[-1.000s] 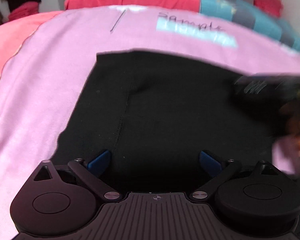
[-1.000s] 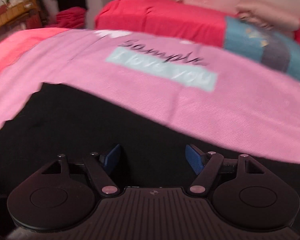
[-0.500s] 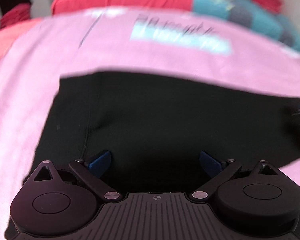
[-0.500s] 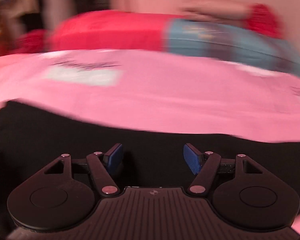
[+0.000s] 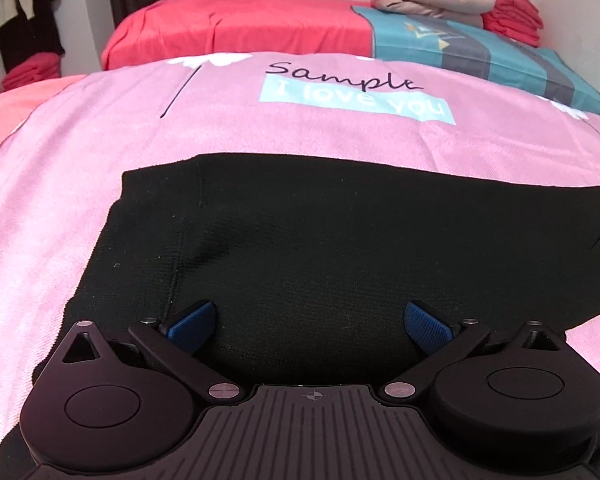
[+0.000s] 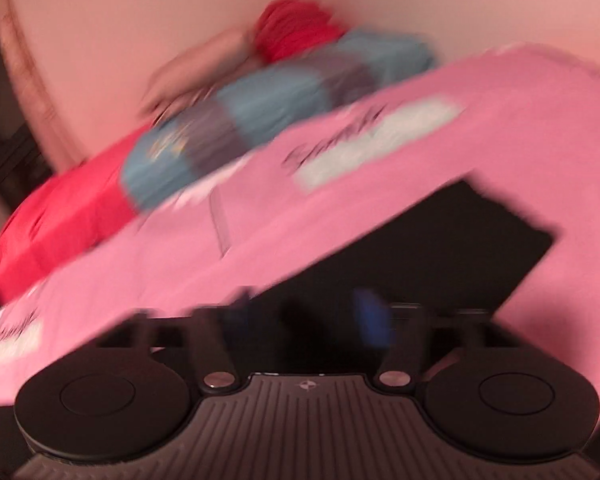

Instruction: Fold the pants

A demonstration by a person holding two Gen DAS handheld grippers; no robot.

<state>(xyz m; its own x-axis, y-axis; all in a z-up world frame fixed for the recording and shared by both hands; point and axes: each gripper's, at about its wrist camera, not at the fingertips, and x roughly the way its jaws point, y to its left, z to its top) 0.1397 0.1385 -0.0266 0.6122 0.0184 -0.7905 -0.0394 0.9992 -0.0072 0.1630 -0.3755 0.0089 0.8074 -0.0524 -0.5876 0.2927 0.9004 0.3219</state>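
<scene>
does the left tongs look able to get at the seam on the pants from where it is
Probably yes. The left tongs are open right over the black pants, and the seam runs just ahead of the left finger with nothing lying across it.

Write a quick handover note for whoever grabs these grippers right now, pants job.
Left gripper: open, empty, over the near edge of the pants.
Right gripper: jaws opening, nothing seen between them; that view is blurred.
Pants: black, lying flat on the pink blanket, apparently folded into a rough rectangle.
Left: probably another fold, then tidy the edges.
</scene>
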